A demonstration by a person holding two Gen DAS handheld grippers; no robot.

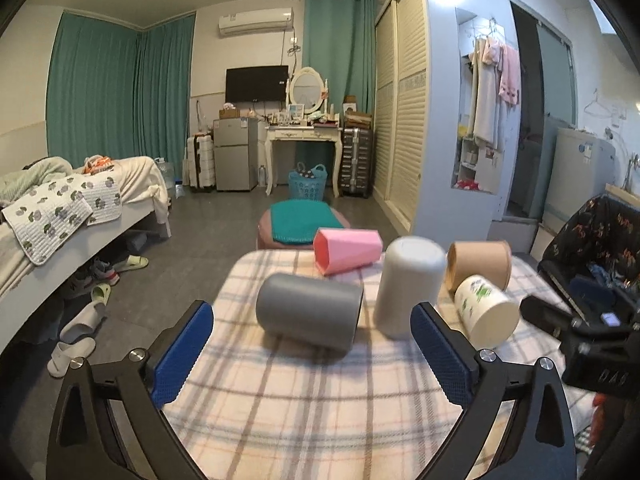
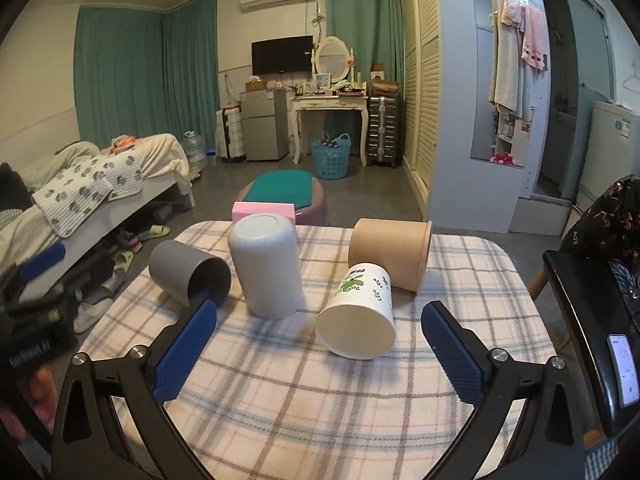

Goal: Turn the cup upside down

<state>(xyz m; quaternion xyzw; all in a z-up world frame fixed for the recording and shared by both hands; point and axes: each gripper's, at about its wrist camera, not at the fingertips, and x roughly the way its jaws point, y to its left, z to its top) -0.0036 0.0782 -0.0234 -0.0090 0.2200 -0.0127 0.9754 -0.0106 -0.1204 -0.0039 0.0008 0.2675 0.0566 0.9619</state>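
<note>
Nearest the cameras, both sets of tongs hang over the near edge of the plaid-covered surface (image 2: 320, 400), each spread wide apart and holding nothing: the left tongs (image 1: 312, 344) face the dark grey cup (image 1: 308, 316), and the right tongs (image 2: 320, 340) face the white printed cup (image 2: 358, 320). Their blue pads look finely dimpled, a grippy rubbery texture on black frames.

Taking the light grey cup (image 2: 266, 264) as the landmark: it alone stands mouth down, its flat base uppermost, so one cup appears already flipped. Just to its left lies the dark grey cup on its side, a smooth matte cylinder with its dark mouth turned toward the right tongs. To the landmark's right and nearer, the white printed cup lies on its side, a tapered shape with green leaf artwork, its open mouth toward the right-wrist camera. Behind that one, touching or nearly touching it, the tan cup (image 2: 390, 254) also lies on its side, wide, kraft-paper coloured with a rolled rim. Beyond the landmark, at the far edge, the pink cup (image 1: 347, 249) rests on its side, faceted rather than round.

By this reading, four cups remain to be turned; nothing is gripped yet. The cloth looks soft and woven, so the cups should not slide much.
</note>
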